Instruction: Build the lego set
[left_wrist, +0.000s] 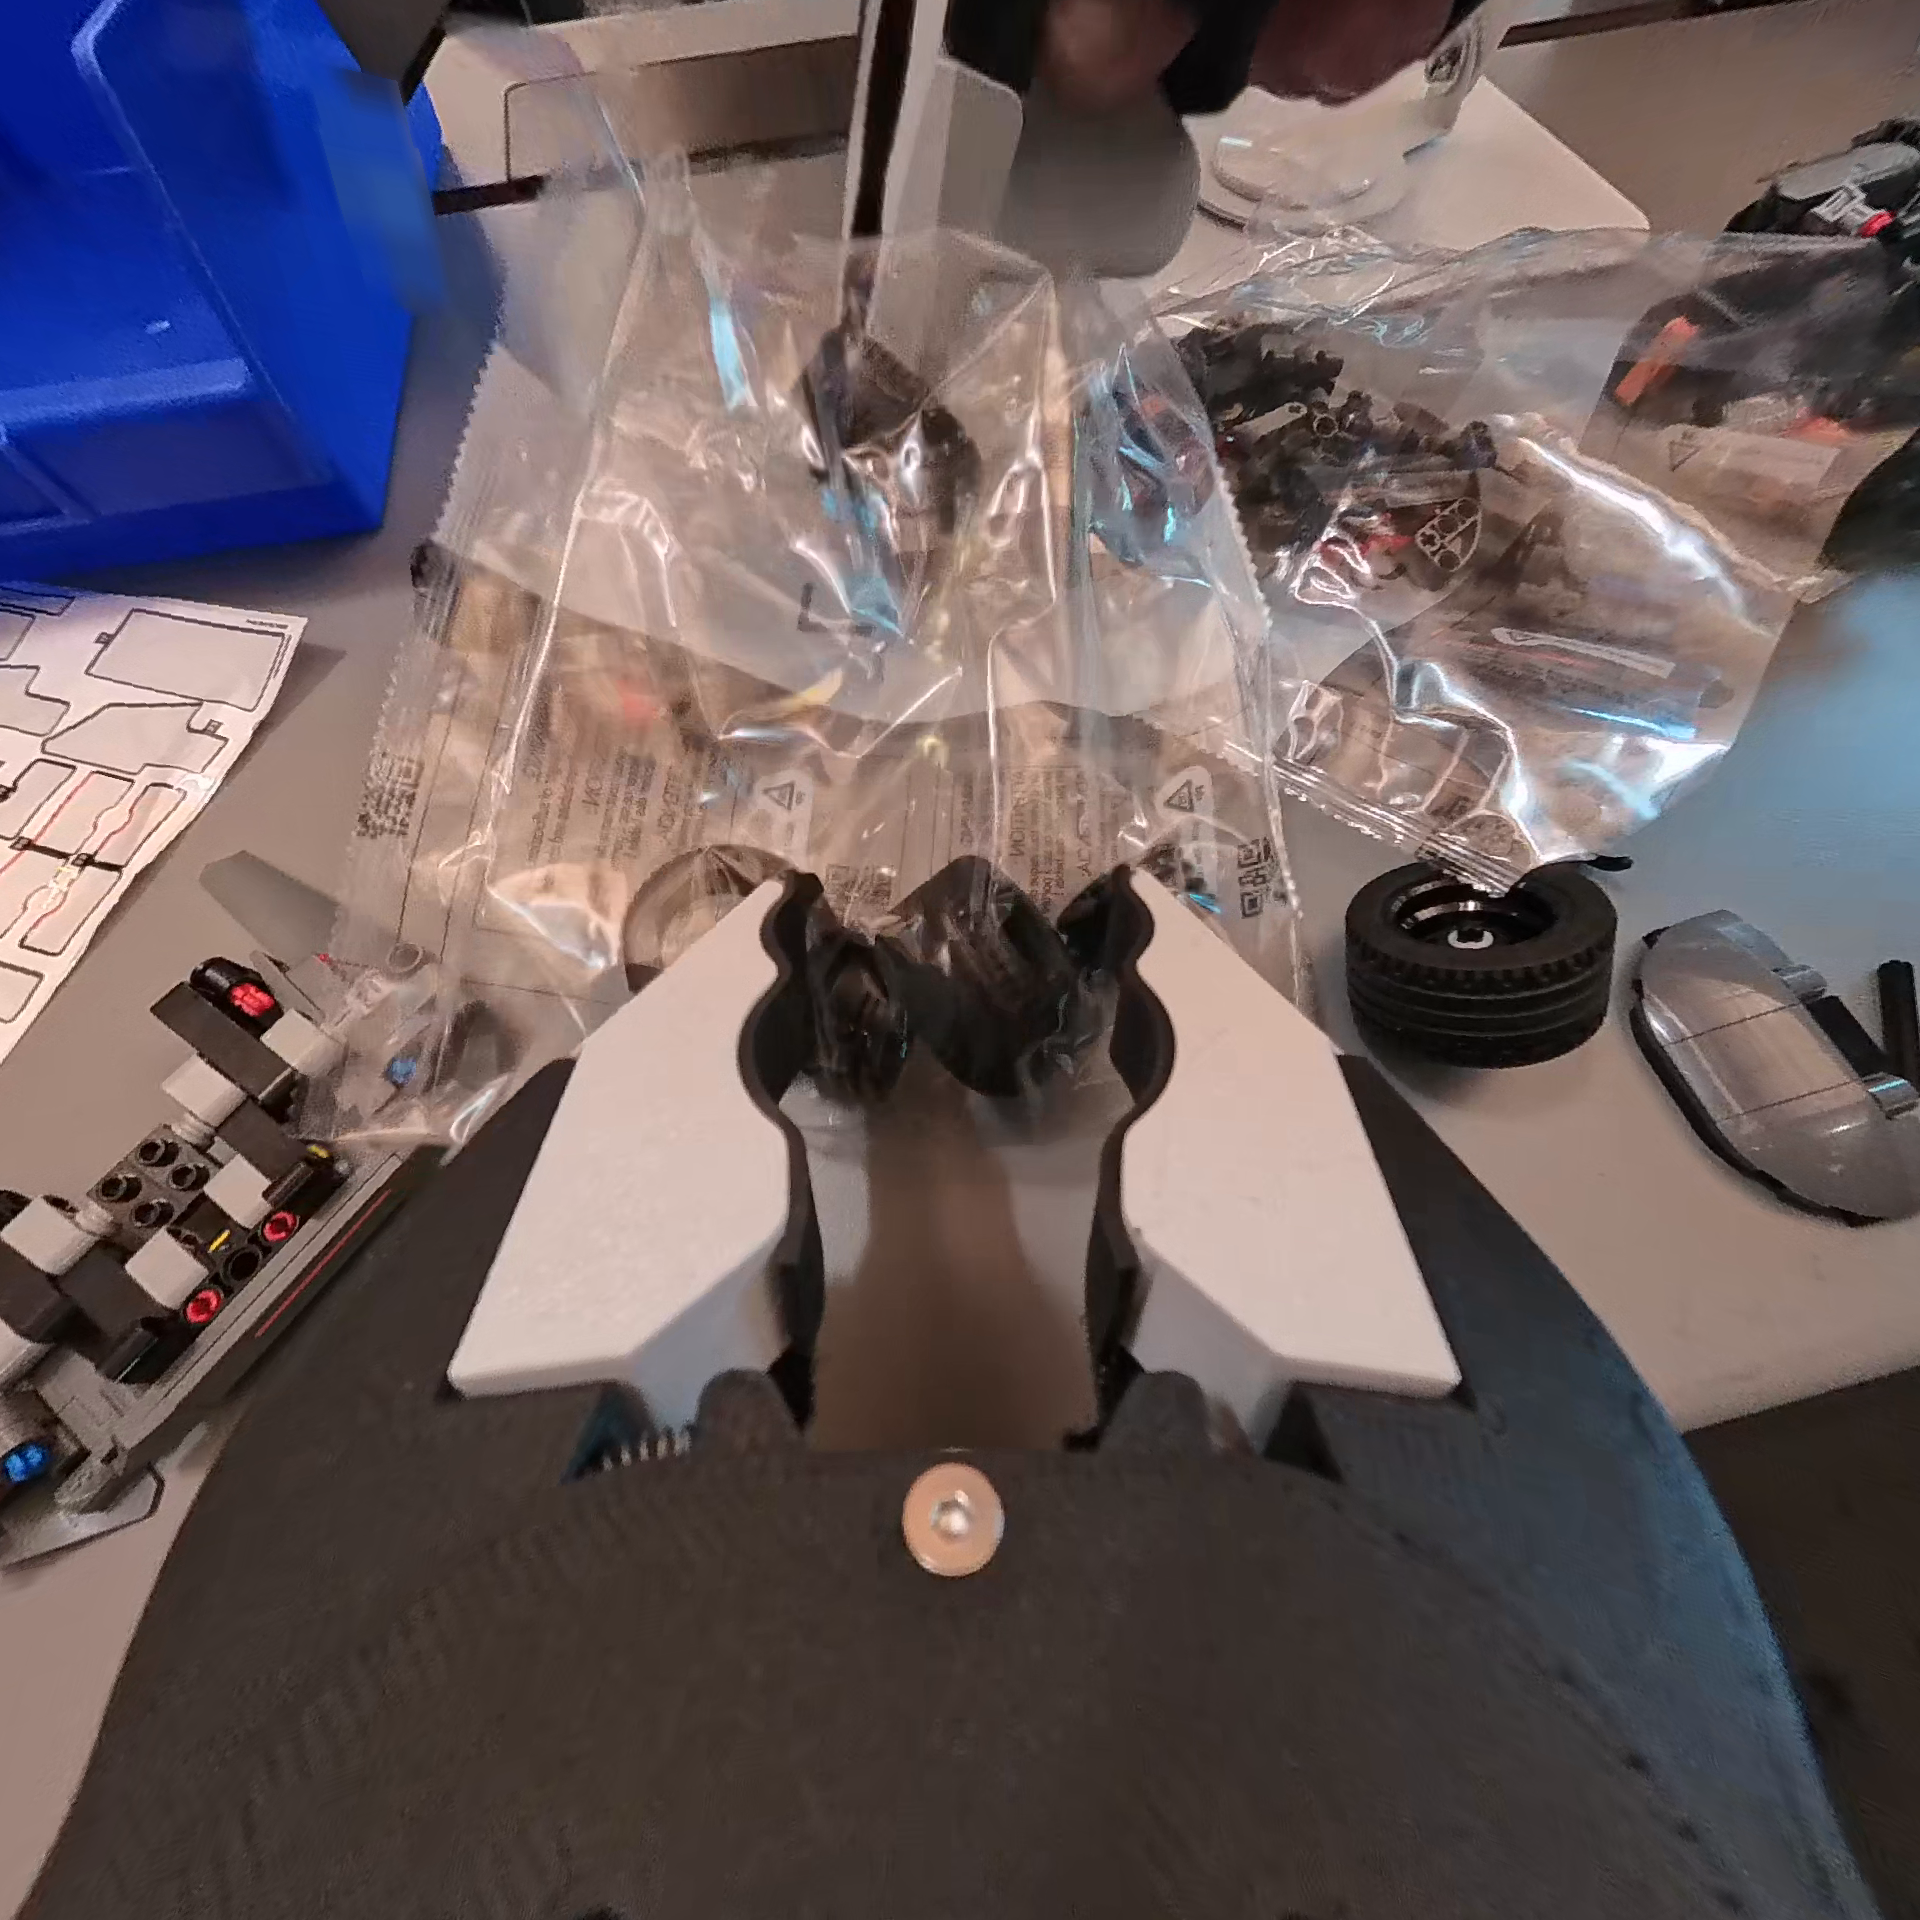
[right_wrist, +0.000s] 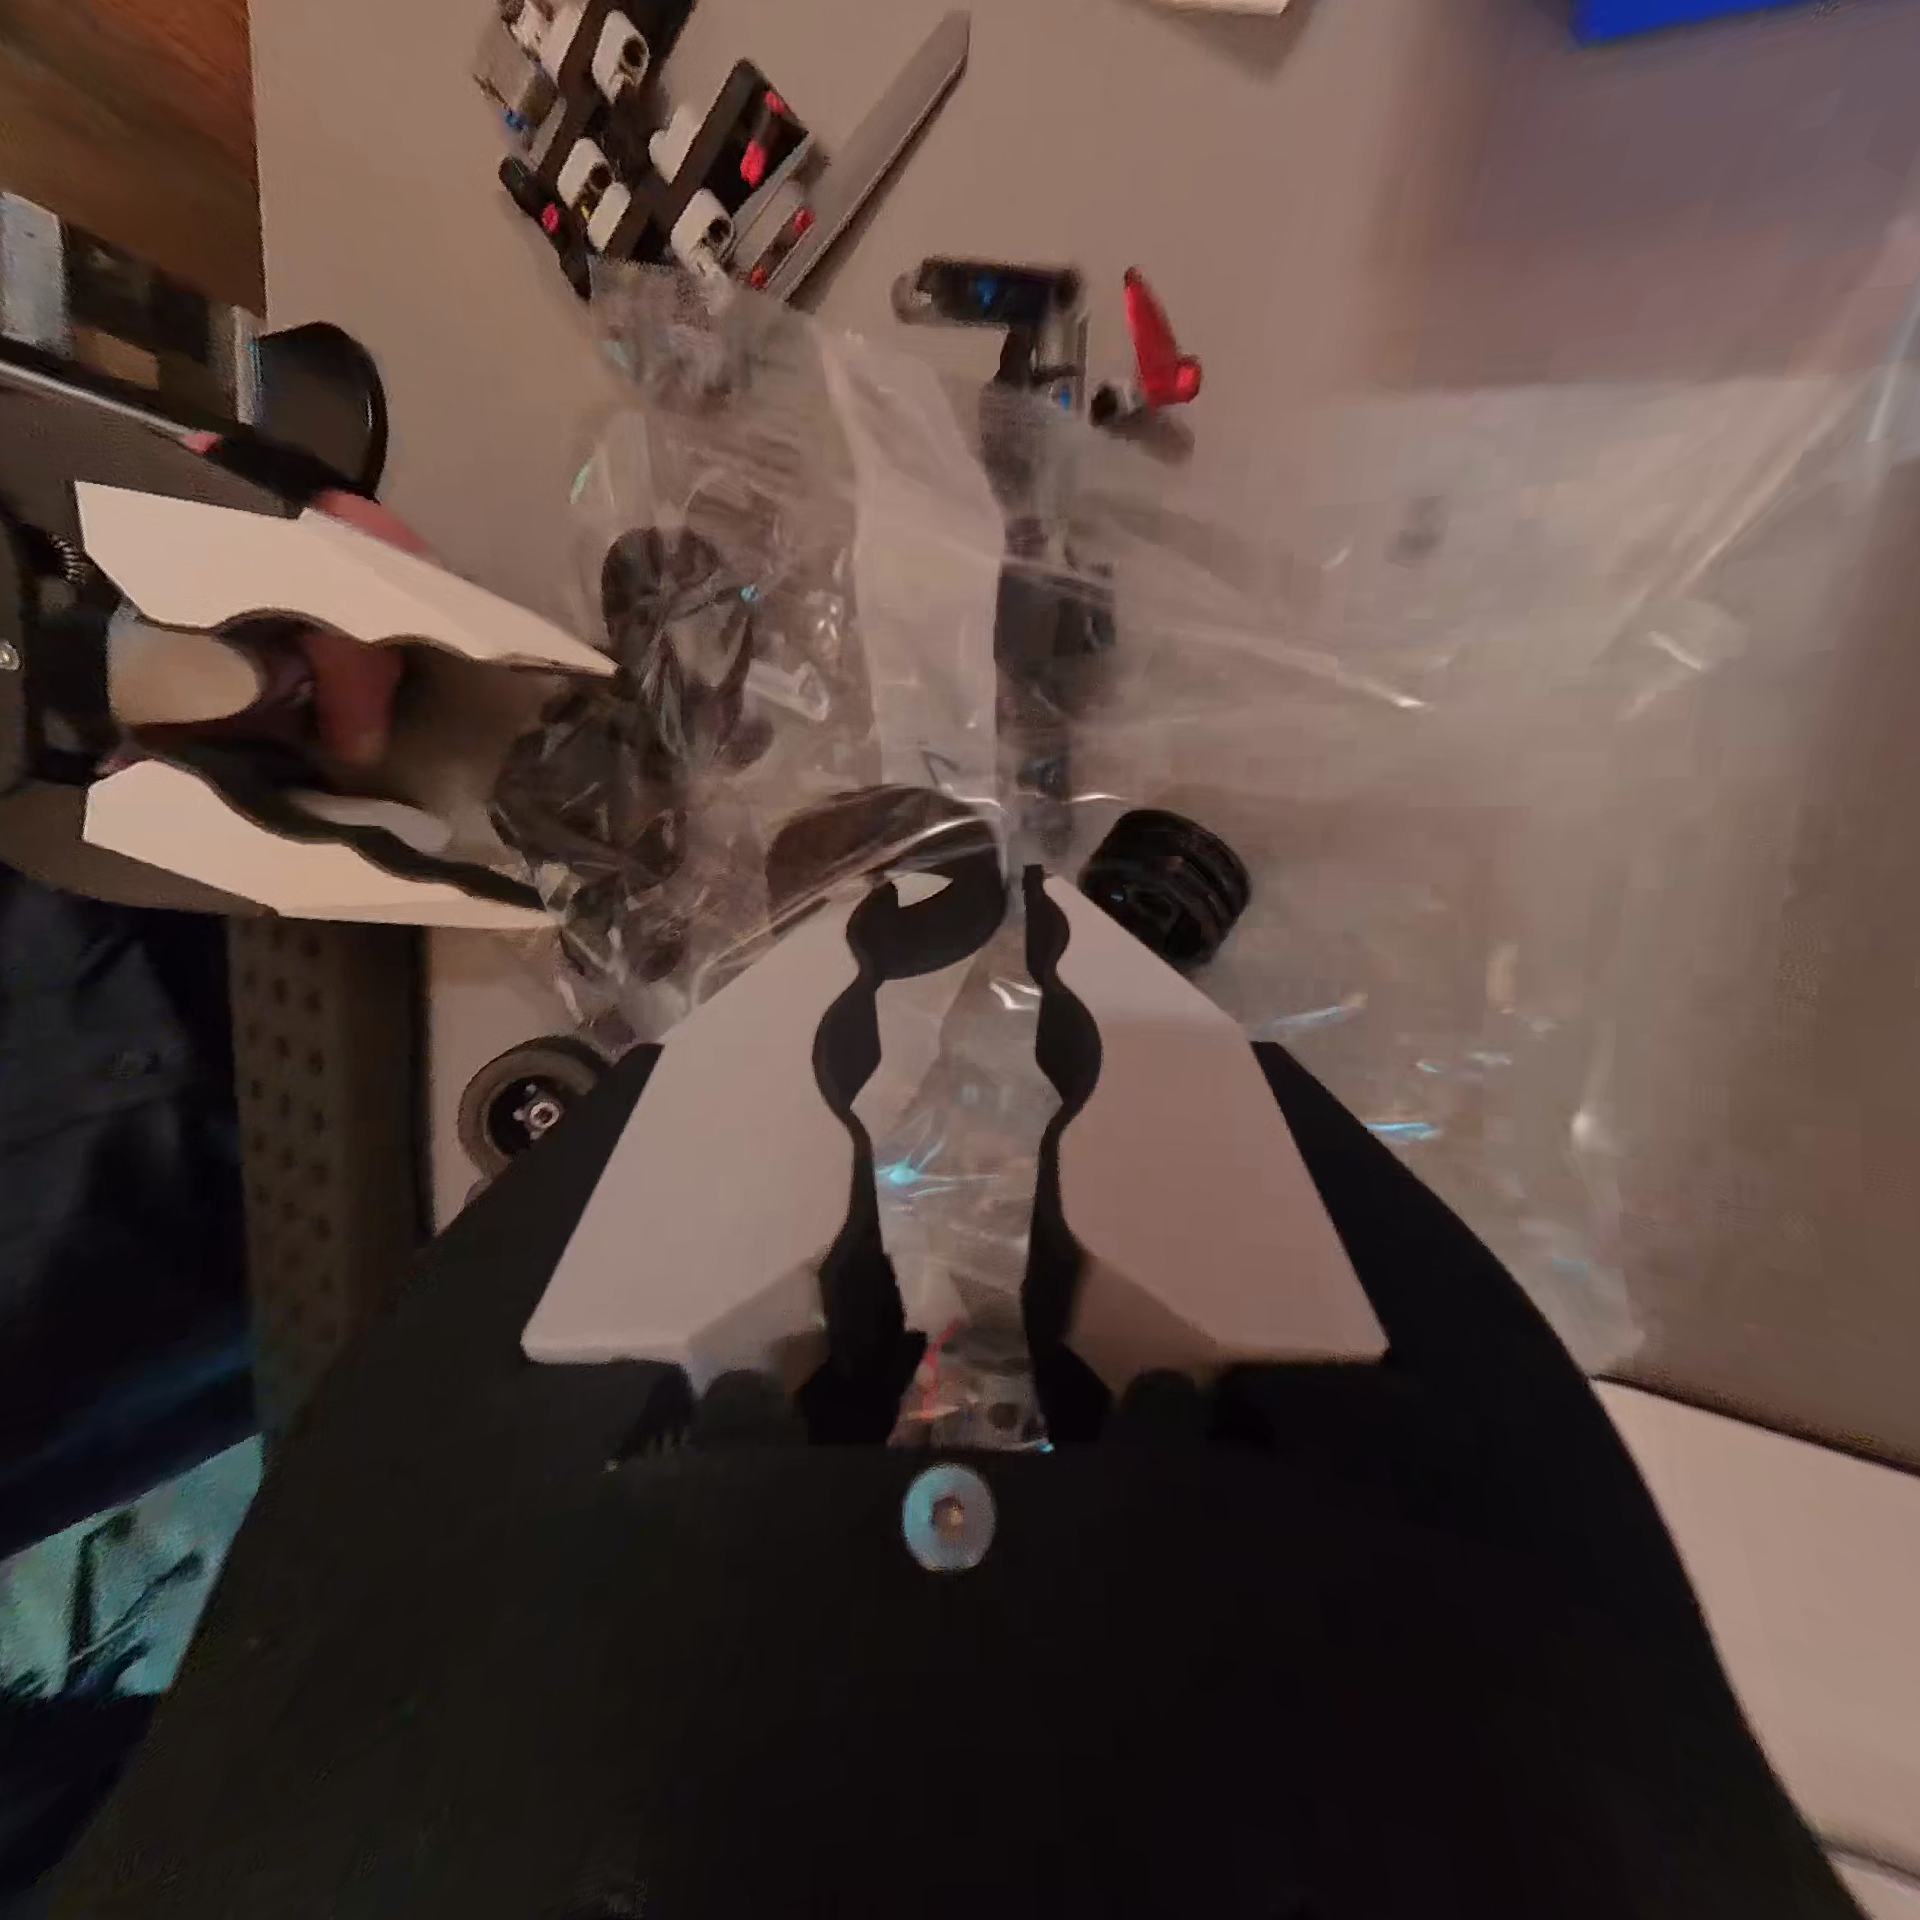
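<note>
Both hand-held grippers, left (left_wrist: 961, 914) and right (right_wrist: 961, 899), are clamped on one clear bag of black Lego parts (left_wrist: 831, 582) lifted above the table (left_wrist: 1756, 1299); pulling apart could burst it, scattering pieces.

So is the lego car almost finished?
Not yet. Done: one built chassis section and a grey body panel sit on the table. In hand: both the left hand-held gripper and right hand-held gripper grip a clear bag of parts. Left: more sealed bags and a loose wheel.
</note>
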